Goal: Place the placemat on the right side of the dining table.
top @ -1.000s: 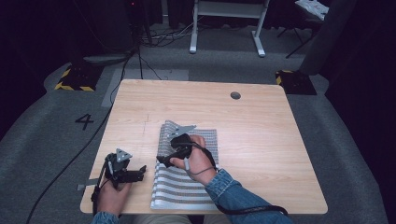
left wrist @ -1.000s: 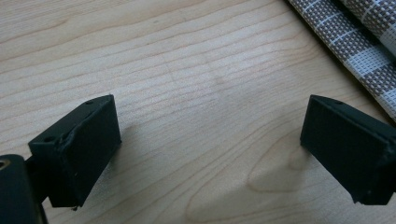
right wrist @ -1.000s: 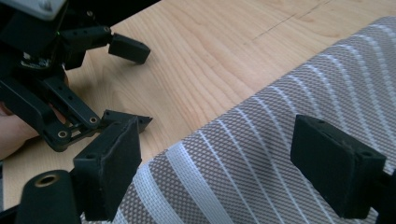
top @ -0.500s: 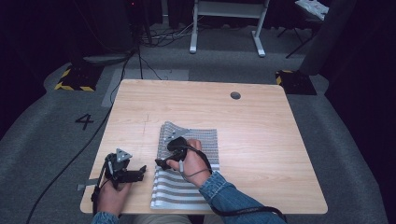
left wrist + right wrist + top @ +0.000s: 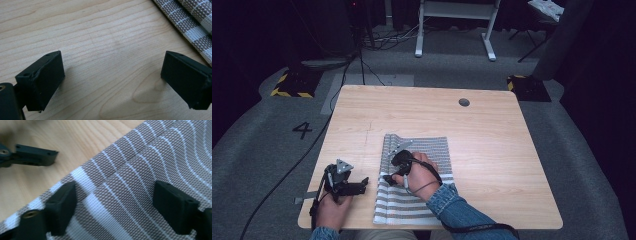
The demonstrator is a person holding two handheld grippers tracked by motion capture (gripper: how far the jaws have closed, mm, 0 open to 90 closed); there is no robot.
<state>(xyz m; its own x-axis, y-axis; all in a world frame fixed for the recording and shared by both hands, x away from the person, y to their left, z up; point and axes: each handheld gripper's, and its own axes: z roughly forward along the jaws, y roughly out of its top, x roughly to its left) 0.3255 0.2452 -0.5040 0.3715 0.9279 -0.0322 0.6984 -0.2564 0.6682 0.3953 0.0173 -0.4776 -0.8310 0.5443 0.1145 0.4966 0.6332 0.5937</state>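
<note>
High view, left to right: a black cable trails off the table's left edge; the left gripper, held in the person's left hand, lies low over the bare wooden table near the front left corner, its jaws pointing toward the striped mat. The mat, a grey-and-white woven cloth, lies flat on the front middle of the table, its near edge at the table's front edge. The right gripper, in the right hand with a denim sleeve behind it, sits over the mat's left border. A round hole marks the table's far right part. Left gripper view: the left gripper has its jaws spread wide over bare wood, nothing between them, with the mat's edge crossing the upper right corner. Right gripper view: the right gripper has just been closing slightly, yet its jaws stand well apart, straddling a raised fold of the mat without pressing on it; the weave and the fold, unresolved from above, are plain here, and the left gripper's jaw appears at upper left over wood.
</note>
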